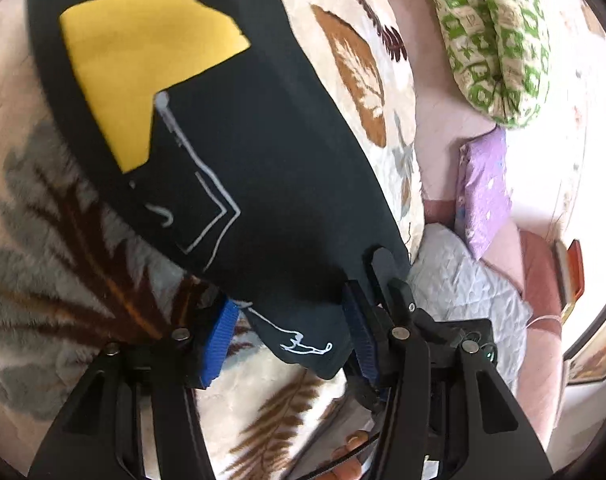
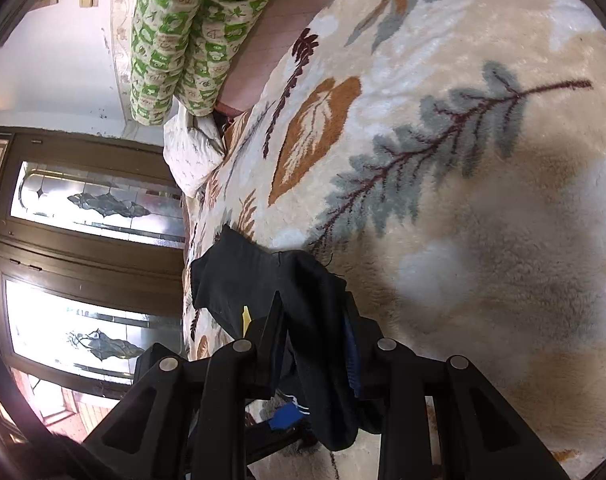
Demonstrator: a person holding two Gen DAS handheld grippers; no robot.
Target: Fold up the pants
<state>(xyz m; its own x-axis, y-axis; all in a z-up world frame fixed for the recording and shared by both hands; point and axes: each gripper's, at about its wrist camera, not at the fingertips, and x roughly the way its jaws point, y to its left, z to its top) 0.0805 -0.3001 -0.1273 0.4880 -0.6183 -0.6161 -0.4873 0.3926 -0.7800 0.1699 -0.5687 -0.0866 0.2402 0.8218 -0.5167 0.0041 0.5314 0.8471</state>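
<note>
Your left gripper (image 1: pixel 287 332) has its blue-padded fingers (image 1: pixel 219 344) spread wide — the dark pants (image 1: pixel 263 152) lie draped between them, and whether anything is truly pinched I cannot tell. The cloth hangs over the leaf-patterned blanket (image 1: pixel 43 240), yellow lining showing. Your right gripper (image 2: pixel 315 344) is clamped on another edge of the pants, bunched between its fingers just above the blanket. You look mid-fold, carrying the fabric — next, lay both held edges down together, aligned and flat.
</note>
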